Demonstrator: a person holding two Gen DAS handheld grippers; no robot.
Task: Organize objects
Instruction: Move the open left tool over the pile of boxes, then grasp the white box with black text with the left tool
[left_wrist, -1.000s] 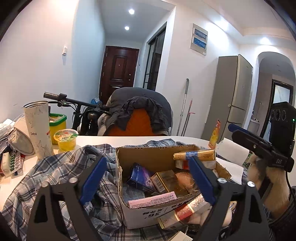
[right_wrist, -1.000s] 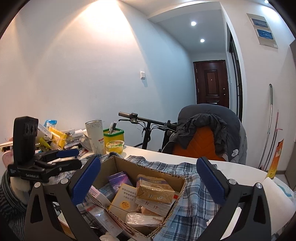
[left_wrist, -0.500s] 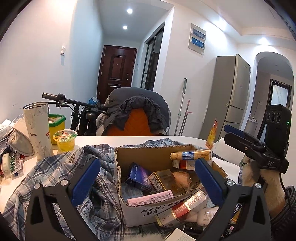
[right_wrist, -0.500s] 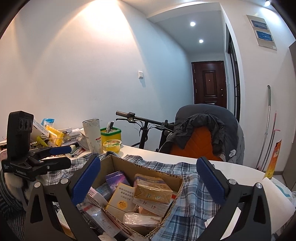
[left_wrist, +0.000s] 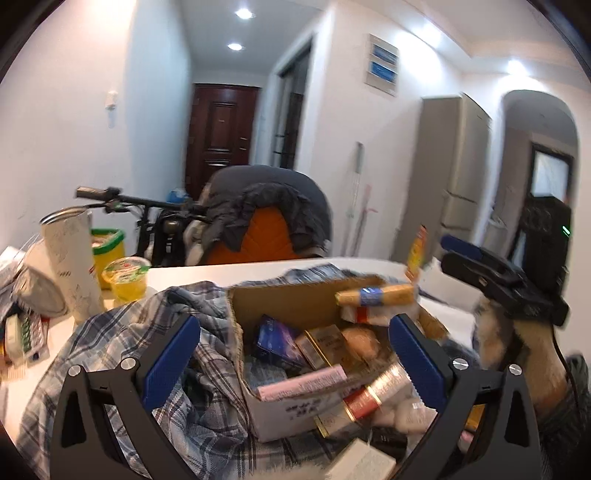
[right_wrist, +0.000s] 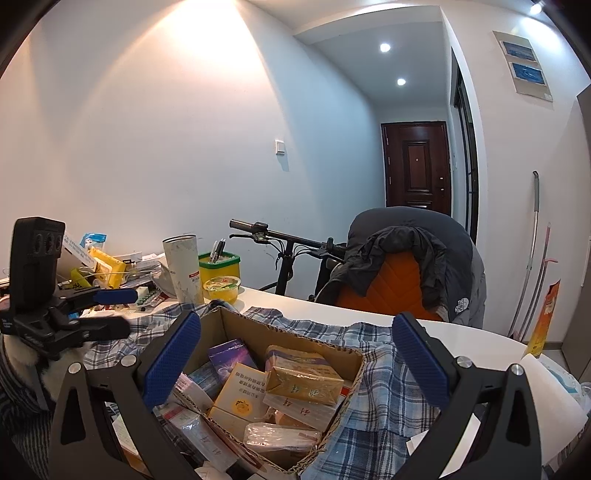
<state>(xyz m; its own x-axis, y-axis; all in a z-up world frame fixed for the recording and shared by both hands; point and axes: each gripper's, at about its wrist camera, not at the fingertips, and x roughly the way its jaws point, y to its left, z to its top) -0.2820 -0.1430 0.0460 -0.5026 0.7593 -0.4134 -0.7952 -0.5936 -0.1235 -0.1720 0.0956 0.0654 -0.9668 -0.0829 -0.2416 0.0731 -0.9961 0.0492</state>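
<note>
Cardboard box (right_wrist: 284, 332): crammed with packets, unsorted.
Left gripper (left_wrist: 295, 363): spread wide, empty.
Right gripper (right_wrist: 295, 365): spread wide, empty.
Progress: barely begun.

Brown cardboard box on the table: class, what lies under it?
A blue-and-white plaid cloth lies under the brown cardboard box, spreading out around it. The white table directly beneath is covered.

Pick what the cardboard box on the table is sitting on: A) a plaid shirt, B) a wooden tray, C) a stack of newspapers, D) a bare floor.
A: the cardboard box rests on the blue-and-white plaid shirt, whose folds spread around it on the white table.
</note>
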